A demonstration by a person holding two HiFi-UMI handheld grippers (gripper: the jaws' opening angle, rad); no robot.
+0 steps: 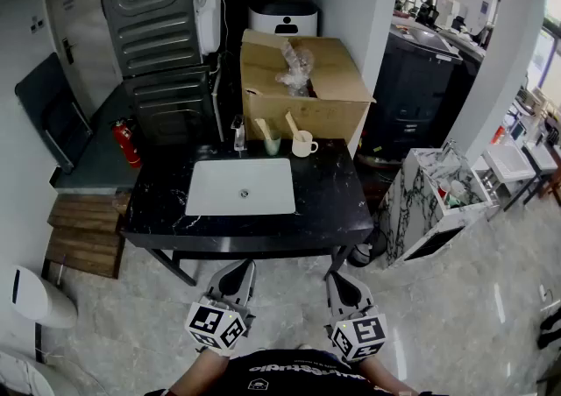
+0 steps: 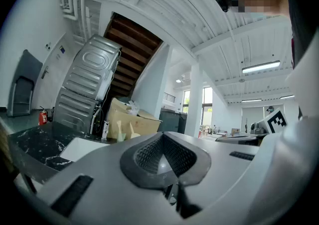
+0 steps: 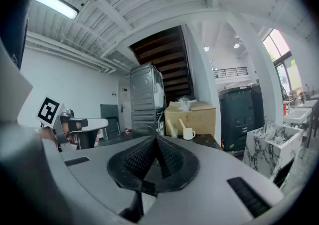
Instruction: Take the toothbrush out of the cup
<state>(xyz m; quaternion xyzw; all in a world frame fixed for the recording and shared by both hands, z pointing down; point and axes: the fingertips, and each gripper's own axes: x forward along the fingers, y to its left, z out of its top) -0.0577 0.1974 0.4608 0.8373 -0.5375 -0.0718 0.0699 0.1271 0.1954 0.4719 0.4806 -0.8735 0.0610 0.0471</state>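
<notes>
Both grippers are held low at the near edge of the scene, short of the desk [image 1: 342, 210], which reads as a waiting posture with the reach not yet begun. The left gripper [image 1: 240, 272] is fully closed with nothing between its jaws, and the right gripper [image 1: 338, 279] is likewise closed and empty. Both are aimed roughly level toward the far side of the desk. The task's things are set along that far edge, beyond the white sink [image 1: 206, 193] and just in front of a cardboard box [image 1: 302, 105], probably so that they are kept clear of the basin. A green cup [image 1: 273, 145] carries a toothbrush [image 1: 263, 129], and just to its right a white mug [image 1: 303, 146] carries a second toothbrush [image 1: 292, 125]; which one is meant cannot be settled from the task wording. Each brush is propped inside its vessel against the rim, so its long axis runs steeply upward and leans to the left, the free end pointing up and left. Which end bears the bristles cannot be made out. A grasp on the exposed upper part and a lift along that lean would seem called for, and the jaws would have to be opened first.
</notes>
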